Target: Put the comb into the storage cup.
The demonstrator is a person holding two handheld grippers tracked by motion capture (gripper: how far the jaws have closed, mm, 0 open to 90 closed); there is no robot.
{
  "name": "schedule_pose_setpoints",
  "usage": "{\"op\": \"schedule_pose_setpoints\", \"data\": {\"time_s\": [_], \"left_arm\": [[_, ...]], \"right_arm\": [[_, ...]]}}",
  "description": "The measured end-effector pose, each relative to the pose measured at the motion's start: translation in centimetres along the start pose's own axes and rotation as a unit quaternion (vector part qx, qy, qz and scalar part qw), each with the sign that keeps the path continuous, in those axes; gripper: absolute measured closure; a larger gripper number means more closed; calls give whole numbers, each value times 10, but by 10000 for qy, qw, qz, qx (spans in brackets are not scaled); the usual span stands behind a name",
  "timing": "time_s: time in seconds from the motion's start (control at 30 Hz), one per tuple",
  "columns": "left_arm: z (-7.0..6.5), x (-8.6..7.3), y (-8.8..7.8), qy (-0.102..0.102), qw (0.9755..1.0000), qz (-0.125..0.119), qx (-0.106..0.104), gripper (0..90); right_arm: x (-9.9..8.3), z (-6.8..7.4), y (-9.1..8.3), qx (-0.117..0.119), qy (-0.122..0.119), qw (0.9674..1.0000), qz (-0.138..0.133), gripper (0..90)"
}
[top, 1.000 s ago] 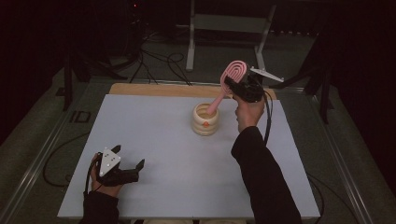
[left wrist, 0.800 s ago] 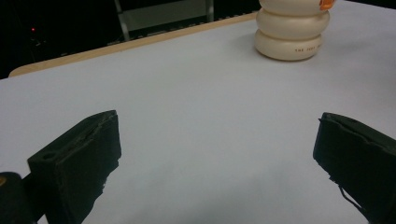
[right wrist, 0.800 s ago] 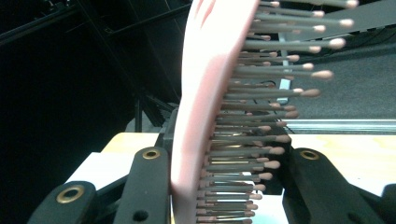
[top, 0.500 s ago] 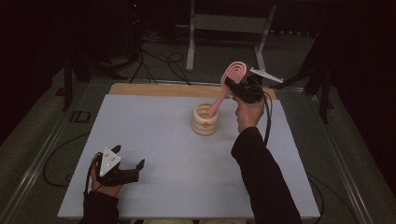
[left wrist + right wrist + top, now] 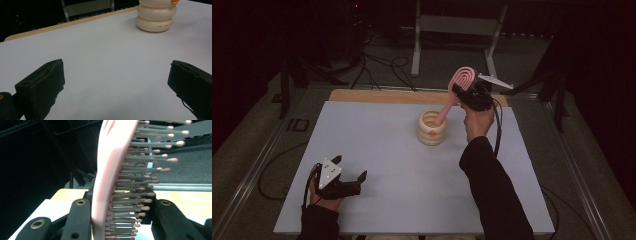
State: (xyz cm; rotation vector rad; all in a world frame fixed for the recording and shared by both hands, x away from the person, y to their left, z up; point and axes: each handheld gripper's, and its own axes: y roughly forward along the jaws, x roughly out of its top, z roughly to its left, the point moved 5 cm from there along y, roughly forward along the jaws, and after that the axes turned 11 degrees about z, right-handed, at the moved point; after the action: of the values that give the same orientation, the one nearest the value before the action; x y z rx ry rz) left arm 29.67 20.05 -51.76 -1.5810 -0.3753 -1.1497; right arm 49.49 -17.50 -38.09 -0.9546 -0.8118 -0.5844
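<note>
Your right gripper (image 5: 462, 92) is clamping the pink hairbrush (image 5: 458, 85) by its head, handle dipping into the cream holder (image 5: 432, 128) toward the table's (image 5: 377, 145) far edge; your left gripper (image 5: 349, 176) is resting wide open and empty near the front-left corner.

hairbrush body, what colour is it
Pink hairbrush, with grey, pink-tipped bristles; clearest in the right gripper view.

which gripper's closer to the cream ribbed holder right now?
Right. The right gripper hangs just above and behind the holder, clamped on the pink hairbrush whose handle dips into it. The left gripper rests open at the table's near-left corner.
</note>
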Motion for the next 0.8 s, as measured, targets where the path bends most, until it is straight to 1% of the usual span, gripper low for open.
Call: {"op": "schedule_pose_setpoints", "data": {"time_s": [0.53, 0.8], "left_arm": [[0, 0, 0, 1, 10000, -10, 5, 18], [0, 0, 0, -11, 10000, -12, 2, 18]], "right_arm": [[-7, 3, 6, -49, -113, 9999, 86, 638], [-12, 3, 10, -37, -97, 9999, 115, 638]]}}
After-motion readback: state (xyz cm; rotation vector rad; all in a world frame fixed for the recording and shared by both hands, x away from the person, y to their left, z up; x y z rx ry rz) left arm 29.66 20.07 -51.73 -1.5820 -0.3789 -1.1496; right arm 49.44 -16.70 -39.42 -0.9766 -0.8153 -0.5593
